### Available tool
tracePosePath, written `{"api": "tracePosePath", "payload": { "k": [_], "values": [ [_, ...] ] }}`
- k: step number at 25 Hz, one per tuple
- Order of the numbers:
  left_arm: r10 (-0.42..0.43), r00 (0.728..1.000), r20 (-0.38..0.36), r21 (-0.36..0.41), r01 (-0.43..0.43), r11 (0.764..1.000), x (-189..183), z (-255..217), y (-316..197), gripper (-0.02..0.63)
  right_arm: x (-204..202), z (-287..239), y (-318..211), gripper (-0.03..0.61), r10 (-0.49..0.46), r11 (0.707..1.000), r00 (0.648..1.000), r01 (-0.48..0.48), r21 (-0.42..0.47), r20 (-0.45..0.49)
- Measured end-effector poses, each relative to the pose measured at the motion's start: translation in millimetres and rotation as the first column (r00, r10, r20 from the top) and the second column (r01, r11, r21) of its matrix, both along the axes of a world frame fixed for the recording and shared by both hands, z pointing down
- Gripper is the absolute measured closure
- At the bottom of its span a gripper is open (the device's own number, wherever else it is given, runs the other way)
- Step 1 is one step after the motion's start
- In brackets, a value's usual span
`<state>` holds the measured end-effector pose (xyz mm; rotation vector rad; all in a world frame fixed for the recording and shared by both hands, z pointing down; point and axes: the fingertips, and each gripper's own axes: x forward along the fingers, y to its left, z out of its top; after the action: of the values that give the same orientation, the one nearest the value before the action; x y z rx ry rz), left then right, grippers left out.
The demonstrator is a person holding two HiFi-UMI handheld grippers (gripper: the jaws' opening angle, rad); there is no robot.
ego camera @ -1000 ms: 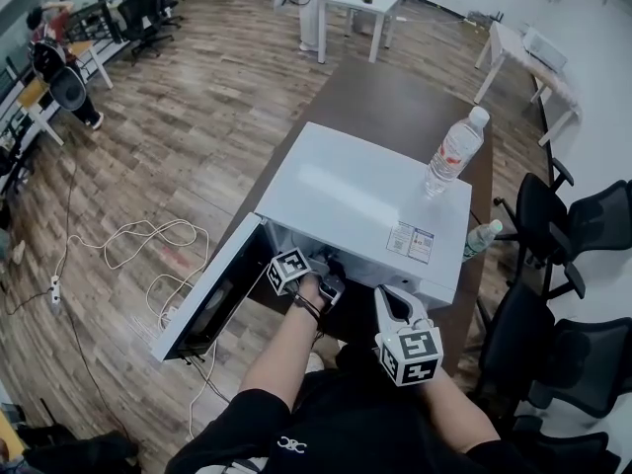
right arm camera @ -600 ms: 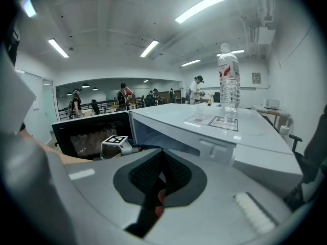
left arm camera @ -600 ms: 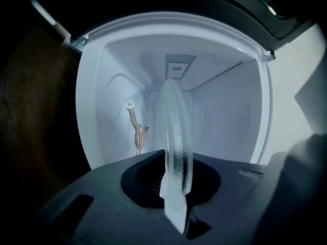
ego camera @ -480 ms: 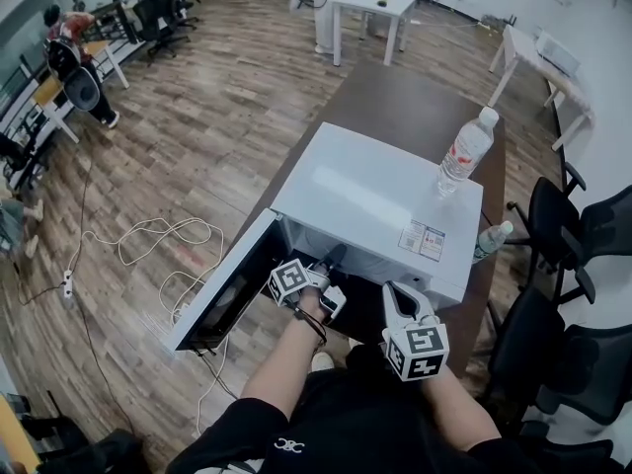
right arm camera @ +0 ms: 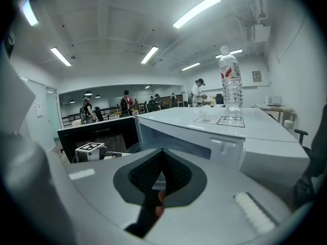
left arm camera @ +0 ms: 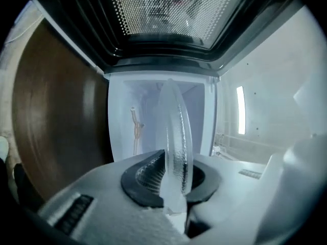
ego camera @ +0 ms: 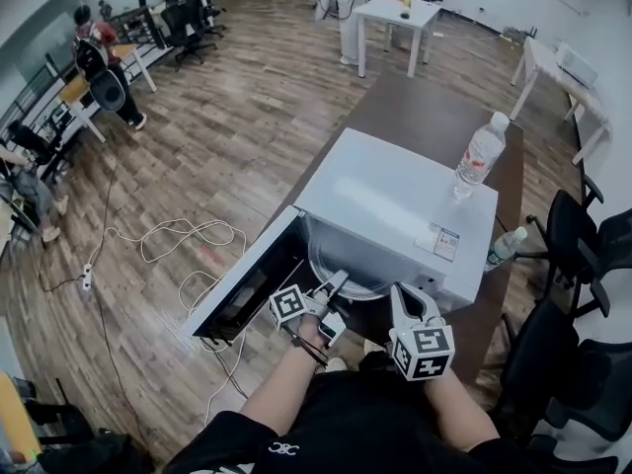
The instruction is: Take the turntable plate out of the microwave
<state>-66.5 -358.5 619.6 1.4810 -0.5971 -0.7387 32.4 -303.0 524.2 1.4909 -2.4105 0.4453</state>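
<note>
1. The white microwave (ego camera: 395,205) is seen on a brown desk (ego camera: 415,117), with its door (ego camera: 247,279) swung open to the left in the head view.
2. The turntable plate (ego camera: 346,270), a clear glass disc, is found at the mouth of the cavity, with its near rim held at the front of the opening.
3. The left gripper (ego camera: 333,286) is clenched on that near rim. In the left gripper view the plate (left arm camera: 176,137) is seen edge-on between the two dark pads of the left gripper (left arm camera: 173,188), and both pads are pressed against the glass.
4. Behind the plate in that view, the pale inside of the cavity and the perforated window of the door (left arm camera: 168,9) can be made out.
5. The right gripper (ego camera: 403,299) is held just beside the microwave's front right corner, apart from the plate. In the right gripper view its fingers (right arm camera: 148,175) are closed together, and nothing is gripped between them.
6. A clear water bottle (ego camera: 481,156) is stood upright on top of the microwave, near its far right corner, beside a printed label (ego camera: 442,242).
7. A second bottle (ego camera: 506,247) is seen on the desk to the right of the microwave.
8. A pale cable (ego camera: 178,235) is looped on the wooden floor to the left of the desk.
9. Black chairs (ego camera: 583,245) are placed to the right of the desk.
</note>
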Motion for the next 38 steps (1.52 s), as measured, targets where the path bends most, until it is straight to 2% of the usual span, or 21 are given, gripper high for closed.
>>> {"api": "tracePosePath", "payload": {
  "k": [4, 13, 17, 27, 32, 38],
  "values": [
    [0.005, 0.999, -0.033, 0.022, -0.004, 1.000, -9, -18, 26, 0.578, -3, 1, 3, 0.569, -0.013, 1.000, 1.000, 0.013, 0.001, 0.022],
    [-0.037, 0.997, -0.070, 0.030, 0.039, 0.999, -43, -35, 70, 0.578, -1, 7, 6, 0.571, 0.010, 1.000, 0.999, -0.010, 0.016, -0.033],
    [-0.032, 0.999, -0.044, 0.043, 0.033, 0.999, -48, -36, 75, 0.578, -1, 9, 4, 0.571, 0.019, 1.000, 0.999, -0.019, 0.022, -0.038],
    [-0.016, 0.999, -0.034, 0.069, 0.019, 0.997, -49, -41, 80, 0.578, -6, 5, 10, 0.571, 0.016, 0.999, 0.999, -0.015, 0.036, -0.037],
    [-0.009, 0.998, -0.061, 0.061, 0.013, 0.998, -46, -43, 82, 0.578, -3, 5, 12, 0.571, 0.028, 0.999, 0.999, -0.028, 0.027, -0.029],
    [0.002, 0.999, -0.054, 0.064, 0.002, 0.998, -43, -43, 83, 0.578, -1, 8, 15, 0.571, 0.040, 0.999, 0.999, -0.039, 0.020, -0.030]
  ]
}}
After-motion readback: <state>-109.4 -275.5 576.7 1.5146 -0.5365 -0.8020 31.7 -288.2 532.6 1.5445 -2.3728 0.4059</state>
